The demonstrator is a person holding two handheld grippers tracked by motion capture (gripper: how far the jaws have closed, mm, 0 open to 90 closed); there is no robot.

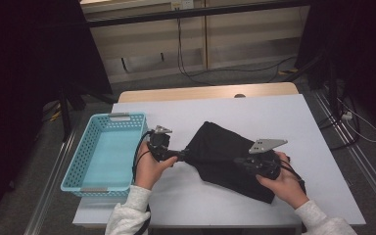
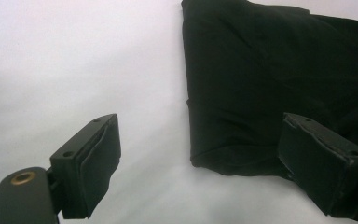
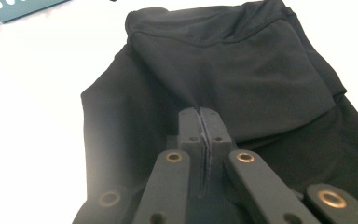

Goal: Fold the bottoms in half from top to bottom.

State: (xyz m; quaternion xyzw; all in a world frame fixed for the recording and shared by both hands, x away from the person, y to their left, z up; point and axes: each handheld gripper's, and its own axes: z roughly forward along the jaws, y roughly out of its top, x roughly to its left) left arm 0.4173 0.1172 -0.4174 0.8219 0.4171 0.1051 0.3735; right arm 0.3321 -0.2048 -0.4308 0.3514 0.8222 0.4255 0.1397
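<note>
High view: black garment (image 1: pixel 225 156) folded mid-counter (image 1: pixel 274 112), right of blue basket (image 1: pixel 103 152). Left tool (image 1: pixel 183 154) jaws apart at cloth's left corner; right tool (image 1: pixel 242 163) jaws together on fold. Close left squarely before lifting

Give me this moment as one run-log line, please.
left gripper: open beside black cloth | right gripper: shut above cloth | basket: left

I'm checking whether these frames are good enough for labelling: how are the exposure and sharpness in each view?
High view: evenly lit table, dark corners, black cloth without fold detail. Left gripper view: table surface washed out to near white, the open left gripper soft and close. Right gripper view: cloth folds readable, table overexposed, the shut right gripper slightly blurred.
</note>
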